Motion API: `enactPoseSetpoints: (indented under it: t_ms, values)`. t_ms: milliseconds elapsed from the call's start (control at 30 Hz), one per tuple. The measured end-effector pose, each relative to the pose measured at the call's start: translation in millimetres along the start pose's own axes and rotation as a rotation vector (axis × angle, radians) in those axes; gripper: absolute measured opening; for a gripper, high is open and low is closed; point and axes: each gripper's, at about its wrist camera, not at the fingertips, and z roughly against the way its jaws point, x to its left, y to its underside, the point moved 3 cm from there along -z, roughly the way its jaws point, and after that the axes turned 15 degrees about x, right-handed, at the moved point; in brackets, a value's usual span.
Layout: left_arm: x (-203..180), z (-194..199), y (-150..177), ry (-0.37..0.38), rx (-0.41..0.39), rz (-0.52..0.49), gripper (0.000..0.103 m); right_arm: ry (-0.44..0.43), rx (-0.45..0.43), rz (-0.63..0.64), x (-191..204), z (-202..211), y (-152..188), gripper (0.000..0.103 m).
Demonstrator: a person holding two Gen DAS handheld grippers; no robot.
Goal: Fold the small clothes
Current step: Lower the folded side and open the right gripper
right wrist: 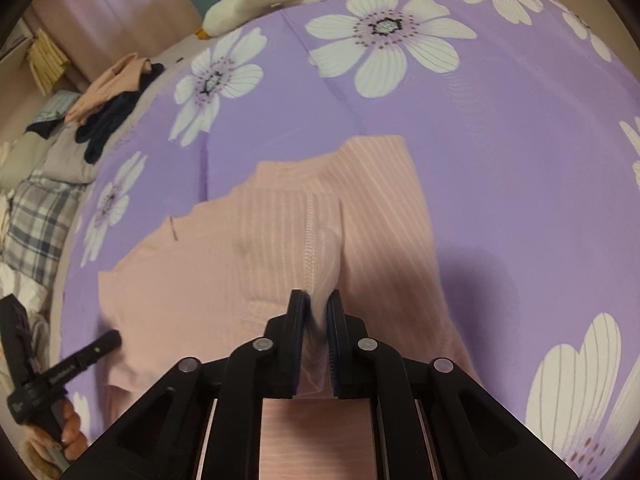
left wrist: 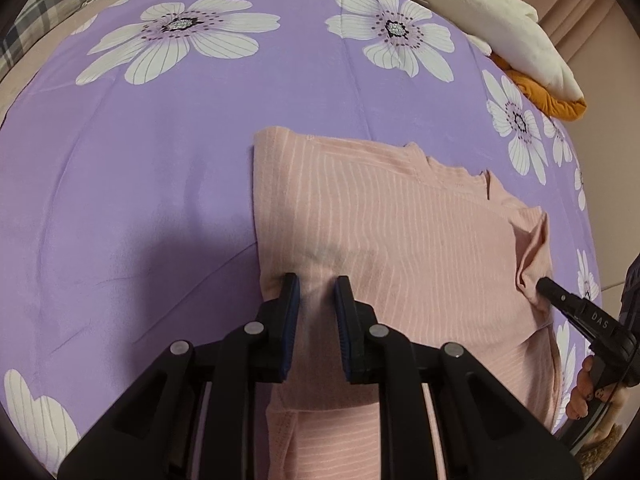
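Observation:
A pink striped garment [left wrist: 400,240] lies partly folded on the purple flowered sheet [left wrist: 160,160]. My left gripper [left wrist: 317,286] sits over its near left edge, jaws a little apart with a fold of pink cloth between them. In the right wrist view my right gripper [right wrist: 318,300] is shut on a bunched fold of the same garment [right wrist: 280,232] near a seam. The right gripper also shows at the garment's right edge in the left wrist view [left wrist: 544,284]. The left gripper shows at the lower left of the right wrist view [right wrist: 114,338].
A white and orange plush toy [left wrist: 500,32] lies at the sheet's far right corner. A pile of peach and dark clothes [right wrist: 112,96] sits beyond the sheet's left edge. A plaid blanket [right wrist: 36,220] lies beside it.

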Motion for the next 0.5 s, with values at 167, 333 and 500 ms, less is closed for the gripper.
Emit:
enactPoseSetpoints:
  t_ms: [167, 333, 500]
  values:
    - [-2, -1, 2, -0.013, -0.011, -0.007, 0.018, 0.097, -0.045, -0.008, -7, 17, 3, 0.015]
    - [-2, -1, 1, -0.008, -0.012, 0.000, 0.018, 0.135, -0.096, 0.029, -2, 38, 5, 0.032]
    - [-2, -1, 2, -0.011, -0.015, 0.002, 0.018, 0.142, -0.092, 0.114, 27, 31, 9, 0.049]
